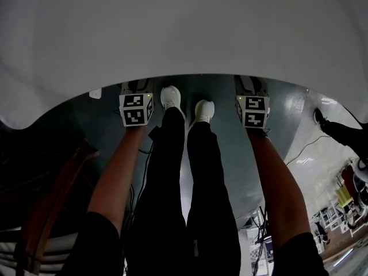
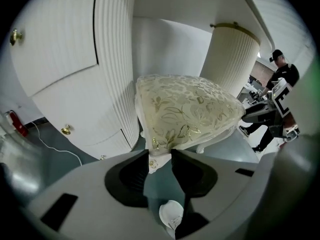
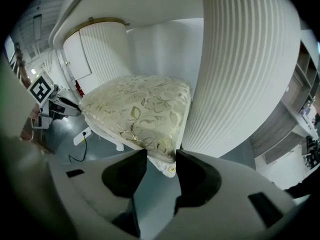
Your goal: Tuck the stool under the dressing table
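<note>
Left gripper view: your left gripper [image 2: 160, 154] has its jaws closed down on one front corner of the stool [image 2: 185, 114], gold-patterned cushion pinched between the tips. Right gripper view: same story, right gripper [image 3: 161, 156] clamps the other front corner, jaws only a cushion-edge apart. Stool seat sits in the knee gap of the dressing table [image 2: 112, 59], between the two ribbed pedestals and below the top. Head view gives you only the white tabletop, both marker cubes at its edge and your shoes [image 1: 171, 98]; the top hides the stool there. Only the left gripper view shows the brass drawer knob [image 2: 65, 130].
</note>
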The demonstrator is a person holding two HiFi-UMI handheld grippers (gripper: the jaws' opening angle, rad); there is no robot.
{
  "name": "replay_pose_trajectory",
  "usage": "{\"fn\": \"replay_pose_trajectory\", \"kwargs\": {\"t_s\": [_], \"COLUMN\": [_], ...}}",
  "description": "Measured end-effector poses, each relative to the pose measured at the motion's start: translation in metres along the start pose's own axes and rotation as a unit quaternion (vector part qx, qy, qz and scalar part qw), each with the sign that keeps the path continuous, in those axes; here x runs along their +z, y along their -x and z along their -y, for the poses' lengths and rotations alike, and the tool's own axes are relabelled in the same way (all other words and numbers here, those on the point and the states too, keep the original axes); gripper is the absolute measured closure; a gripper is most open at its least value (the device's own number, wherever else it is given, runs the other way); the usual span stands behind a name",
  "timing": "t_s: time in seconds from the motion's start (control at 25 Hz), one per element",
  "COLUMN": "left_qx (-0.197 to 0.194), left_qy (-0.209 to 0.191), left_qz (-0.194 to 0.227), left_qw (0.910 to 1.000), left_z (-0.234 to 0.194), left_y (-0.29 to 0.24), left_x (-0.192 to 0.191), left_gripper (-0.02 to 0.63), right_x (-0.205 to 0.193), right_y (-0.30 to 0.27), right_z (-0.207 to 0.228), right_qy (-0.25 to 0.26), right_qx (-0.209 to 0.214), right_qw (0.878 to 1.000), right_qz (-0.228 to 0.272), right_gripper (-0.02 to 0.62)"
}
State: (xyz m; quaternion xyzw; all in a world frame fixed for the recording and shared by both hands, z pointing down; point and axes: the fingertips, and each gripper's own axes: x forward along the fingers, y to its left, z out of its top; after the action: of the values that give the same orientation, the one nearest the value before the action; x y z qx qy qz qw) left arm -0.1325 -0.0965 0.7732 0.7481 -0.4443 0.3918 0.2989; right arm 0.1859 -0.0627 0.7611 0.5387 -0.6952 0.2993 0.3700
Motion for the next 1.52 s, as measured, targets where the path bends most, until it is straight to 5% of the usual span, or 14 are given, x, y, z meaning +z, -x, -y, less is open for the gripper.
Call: {"fn": "replay_pose_trajectory", "kwargs": {"t_s": [0.32, 0.64, 1.04, 1.28, 1.52], "left_qx": [0.007, -0.022, -0.054, -0.084, -0.113], "left_qy": [0.034, 0.068, 0.116, 0.180, 0.154], "left_qz": [0.026, 0.097, 0.196, 0.219, 0.266], "left_qw": [0.9991, 0.9927, 0.9723, 0.9551, 0.9448], "left_z": [0.003, 0.043, 0.110, 0.131, 0.144], "left_y": [0.034, 0.136, 0.311, 0.415, 0.505], "left_x": [-0.015, 0.036, 0.131, 0.170, 0.221], "left_gripper": [0.461, 0.461, 0.460, 0.460, 0.460], "right_x": [0.016, 0.089, 0.181, 0.226, 0.252], "right_y": [0.028, 0.139, 0.323, 0.428, 0.502], "right_z": [-0.019, -0.052, -0.083, -0.097, -0.114], "right_qy": [-0.033, -0.073, -0.051, -0.082, -0.117], "right_qx": [0.008, 0.030, 0.060, 0.077, 0.071], "right_qw": [0.999, 0.989, 0.979, 0.966, 0.960], "right_qz": [0.033, 0.123, 0.187, 0.232, 0.245], "right_gripper": [0.400, 0.400, 0.400, 0.399, 0.399]}}
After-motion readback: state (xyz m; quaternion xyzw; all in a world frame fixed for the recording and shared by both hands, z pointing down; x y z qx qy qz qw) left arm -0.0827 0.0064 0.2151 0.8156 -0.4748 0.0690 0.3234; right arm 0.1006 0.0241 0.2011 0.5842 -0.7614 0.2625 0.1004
